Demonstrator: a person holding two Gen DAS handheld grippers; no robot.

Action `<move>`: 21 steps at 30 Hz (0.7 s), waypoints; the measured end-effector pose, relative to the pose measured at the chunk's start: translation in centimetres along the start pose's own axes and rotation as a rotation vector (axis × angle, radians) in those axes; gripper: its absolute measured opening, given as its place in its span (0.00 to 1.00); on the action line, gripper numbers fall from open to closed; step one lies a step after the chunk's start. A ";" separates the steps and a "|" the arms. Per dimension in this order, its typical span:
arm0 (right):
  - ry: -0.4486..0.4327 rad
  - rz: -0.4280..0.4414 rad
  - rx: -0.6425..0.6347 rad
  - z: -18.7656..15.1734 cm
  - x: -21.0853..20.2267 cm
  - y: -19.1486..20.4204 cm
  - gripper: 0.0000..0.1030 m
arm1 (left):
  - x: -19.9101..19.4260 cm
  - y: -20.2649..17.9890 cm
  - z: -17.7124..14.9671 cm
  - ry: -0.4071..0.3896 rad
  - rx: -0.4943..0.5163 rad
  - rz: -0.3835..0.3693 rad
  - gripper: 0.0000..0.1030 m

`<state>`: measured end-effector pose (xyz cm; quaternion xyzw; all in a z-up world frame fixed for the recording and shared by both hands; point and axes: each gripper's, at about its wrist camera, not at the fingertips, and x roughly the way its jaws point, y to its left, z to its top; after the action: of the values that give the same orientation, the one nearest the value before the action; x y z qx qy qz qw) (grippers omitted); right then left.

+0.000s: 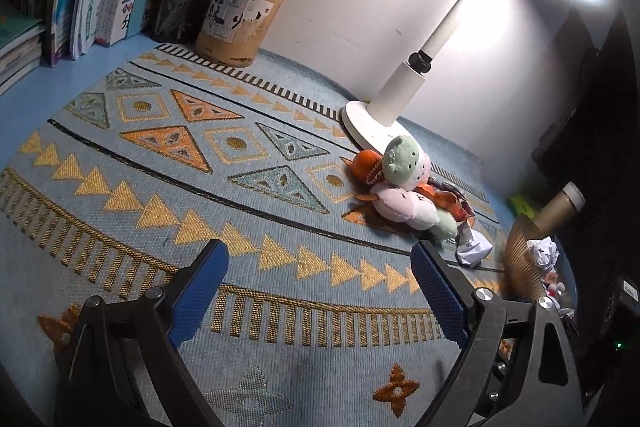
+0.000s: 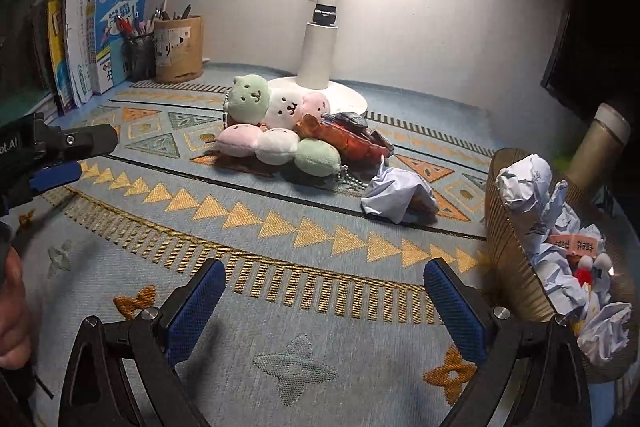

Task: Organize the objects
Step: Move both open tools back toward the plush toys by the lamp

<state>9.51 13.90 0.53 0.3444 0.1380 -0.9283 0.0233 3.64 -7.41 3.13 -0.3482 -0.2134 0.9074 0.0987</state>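
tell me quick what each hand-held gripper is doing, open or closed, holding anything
left hand-held gripper: open, holding nothing, only mat shows between its fingers.
right hand-held gripper: open, holding nothing, above the mat.

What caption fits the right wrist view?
Open right gripper above patterned blue mat, facing crumpled white paper ball.

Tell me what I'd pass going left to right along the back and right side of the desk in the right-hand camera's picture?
Upright books → black mesh pen cup → tan pen holder → plush toys → white lamp base → crumpled paper ball → basket of paper scraps.
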 end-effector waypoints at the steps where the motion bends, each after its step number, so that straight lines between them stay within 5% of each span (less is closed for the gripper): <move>1: -0.006 -0.010 -0.012 0.1 -0.1 0.2 0.97 | 0.0 -0.4 -0.1 0.000 0.018 0.006 0.89; 8: 0.030 0.018 0.032 0.1 0.5 -0.7 0.97 | 0.3 -1.9 -0.4 0.007 0.102 0.030 0.89; 17: 0.050 0.030 0.027 0.2 0.7 -0.6 0.97 | 0.5 -1.4 -0.3 0.024 0.075 0.014 0.89; 21: 0.071 0.104 0.046 1.8 1.5 -1.3 0.97 | 1.7 -4.0 2.3 0.117 0.222 0.012 0.89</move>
<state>7.03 14.75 1.21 0.3842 0.0994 -0.9160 0.0585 0.96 -4.04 5.49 -0.3888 -0.1036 0.9041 0.1437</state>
